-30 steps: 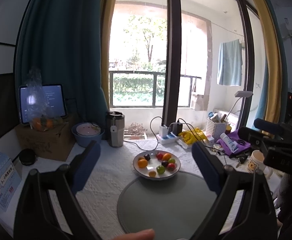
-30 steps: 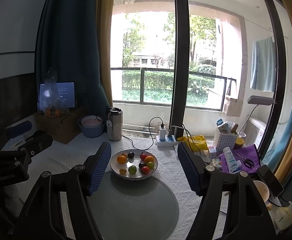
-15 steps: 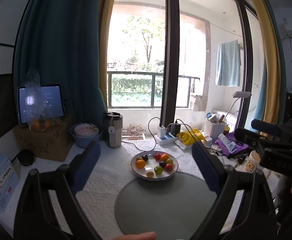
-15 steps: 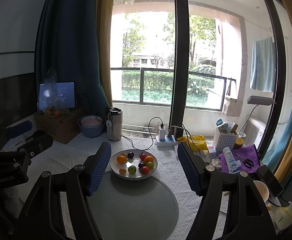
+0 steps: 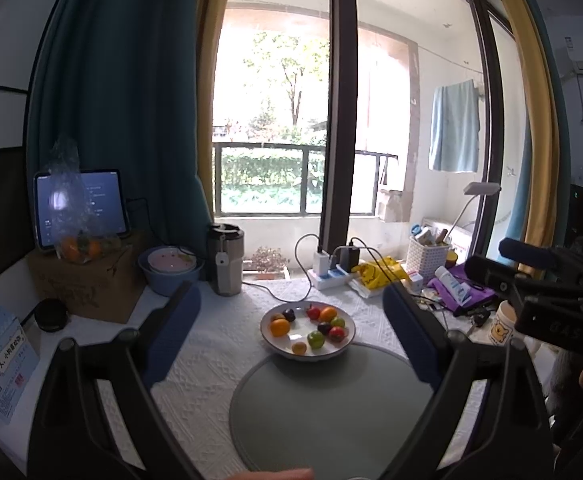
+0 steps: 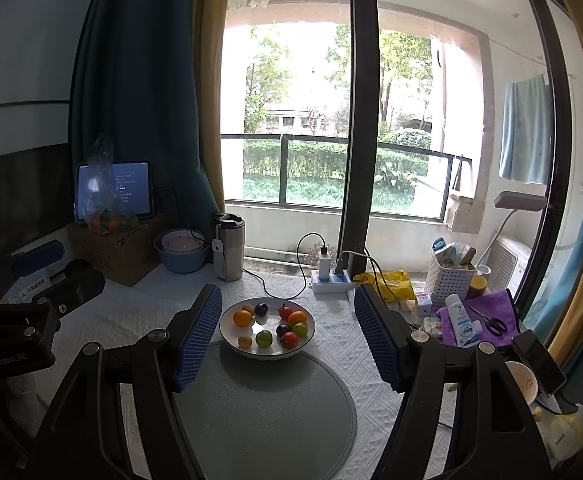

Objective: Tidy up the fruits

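White and shallow, the fruit plate (image 6: pixel 267 354) is seen straight ahead of both empty, open claws, nearer the right claw (image 6: pixel 287 336) than the left claw (image 5: pixel 291 336).

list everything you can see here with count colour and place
plate: 1, white, far edge of the mat
fruits: about 9, orange, green, red, dark purple, on the plate
round mat: 1, grey-green, on the white tablecloth
tumbler: 1, steel, behind the plate
basin: 1, blue, left of the tumbler
tablet: 1, lit, on a cardboard box
power strip: 1, white, by the window
scissors: 1, on a purple cloth
left gripper: open, empty
right gripper: open, empty
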Tool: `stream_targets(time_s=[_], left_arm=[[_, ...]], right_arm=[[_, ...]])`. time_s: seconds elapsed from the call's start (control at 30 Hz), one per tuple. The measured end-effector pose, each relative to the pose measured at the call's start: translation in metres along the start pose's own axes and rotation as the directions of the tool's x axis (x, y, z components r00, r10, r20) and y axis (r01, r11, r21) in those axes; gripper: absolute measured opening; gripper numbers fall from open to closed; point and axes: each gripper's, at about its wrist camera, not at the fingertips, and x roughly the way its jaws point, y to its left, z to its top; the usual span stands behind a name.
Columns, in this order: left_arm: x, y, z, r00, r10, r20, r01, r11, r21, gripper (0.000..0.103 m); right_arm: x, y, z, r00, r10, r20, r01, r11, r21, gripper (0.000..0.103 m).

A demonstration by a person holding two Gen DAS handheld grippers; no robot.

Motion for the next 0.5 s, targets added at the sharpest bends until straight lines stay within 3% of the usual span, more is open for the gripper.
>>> stream_targets(time_s=[0.5], left_arm=[[0.0063, 0.0033, -0.0005, 1.0, -0.003, -0.019, 0.003, 1.0, -0.004, 0.093]], right_arm=[[0.0072, 0.0005, -0.0016, 1.0, 0.006, -0.014, -0.006, 1.0, 0.004, 0.072]])
